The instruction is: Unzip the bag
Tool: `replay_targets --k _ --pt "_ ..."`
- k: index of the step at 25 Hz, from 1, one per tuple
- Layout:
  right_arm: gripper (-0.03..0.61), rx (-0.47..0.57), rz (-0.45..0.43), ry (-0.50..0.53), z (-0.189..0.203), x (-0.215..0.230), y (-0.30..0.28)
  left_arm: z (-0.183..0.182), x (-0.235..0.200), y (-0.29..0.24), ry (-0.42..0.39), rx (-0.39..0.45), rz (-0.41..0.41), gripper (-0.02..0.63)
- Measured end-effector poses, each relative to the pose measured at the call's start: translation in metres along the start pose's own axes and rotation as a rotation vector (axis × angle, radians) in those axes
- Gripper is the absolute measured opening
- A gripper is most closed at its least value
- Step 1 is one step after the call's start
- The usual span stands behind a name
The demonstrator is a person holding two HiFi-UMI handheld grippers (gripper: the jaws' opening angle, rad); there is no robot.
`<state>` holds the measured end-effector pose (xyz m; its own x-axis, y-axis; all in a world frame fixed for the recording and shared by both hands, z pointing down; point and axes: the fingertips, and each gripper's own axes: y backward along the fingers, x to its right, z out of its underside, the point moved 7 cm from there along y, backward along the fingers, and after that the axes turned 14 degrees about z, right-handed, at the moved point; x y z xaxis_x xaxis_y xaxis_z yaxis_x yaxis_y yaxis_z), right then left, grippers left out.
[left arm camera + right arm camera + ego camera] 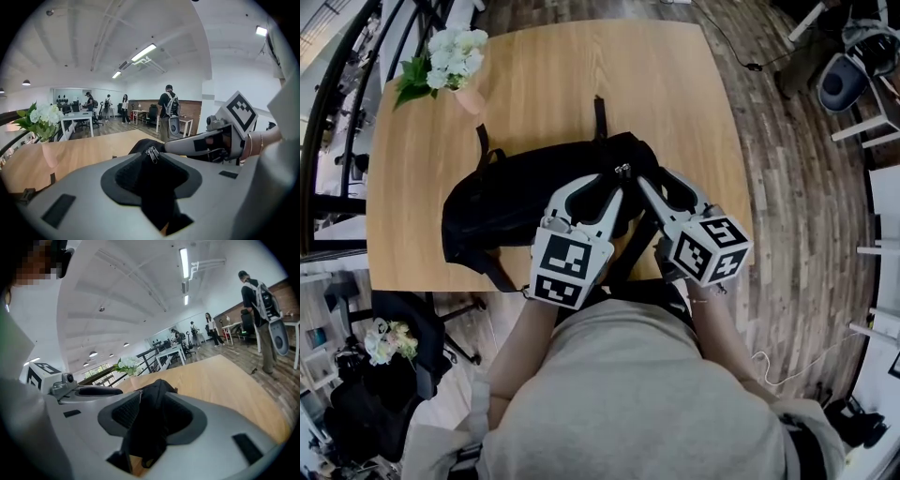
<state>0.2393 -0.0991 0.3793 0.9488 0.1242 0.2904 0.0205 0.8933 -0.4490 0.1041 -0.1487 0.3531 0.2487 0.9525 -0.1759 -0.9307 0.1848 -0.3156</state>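
A pale wooden table [675, 94] stands on a plank floor in an open office; a vase of white flowers [450, 58] sits at its far left corner, well beyond and to the left of both sets of fingers.

The black backpack [506, 202] lies flat on the table; its long axis runs left to right, with the right end angled a little away from the person. Its bulk spreads to the left of and beyond the left gripper [621, 183]; its rounded right end lies just past the fingertips of the right gripper [651, 175]; straps trail off its far side and toward the near edge.

Two zipper pulls [152, 153] stand upright on the top seam, right at the left fingertips. The left jaws are drawn in narrow and pinch the black cloth around the pulls. The right jaws stand wider apart; a ridge of the backpack rises between them, but the pads do not press on it and they hold nothing. The tips of the two grippers almost meet at the pulls.

The grippers and their marker cubes cover the backpack's near right part; the person's body hides the table's near edge; the zip's track is lost in the black cloth, so its direction cannot be told.
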Motion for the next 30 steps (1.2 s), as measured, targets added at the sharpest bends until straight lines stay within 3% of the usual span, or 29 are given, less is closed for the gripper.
replay_targets --k 5,11,17,30 --pt "0.160 -0.036 -0.035 -0.003 0.004 0.005 -0.011 -0.004 0.000 -0.006 -0.109 -0.033 -0.029 0.119" --pt "0.079 -0.070 -0.106 -0.017 0.006 0.008 -0.016 -0.003 0.006 -0.018 -0.218 -0.092 -0.007 0.135" --pt "0.073 -0.088 -0.145 -0.036 0.004 0.009 -0.016 -0.004 0.010 -0.024 -0.329 -0.151 0.000 0.135" --pt "0.074 -0.096 -0.189 -0.052 0.004 0.012 -0.016 0.007 0.011 -0.033 -0.375 -0.217 -0.037 0.141"
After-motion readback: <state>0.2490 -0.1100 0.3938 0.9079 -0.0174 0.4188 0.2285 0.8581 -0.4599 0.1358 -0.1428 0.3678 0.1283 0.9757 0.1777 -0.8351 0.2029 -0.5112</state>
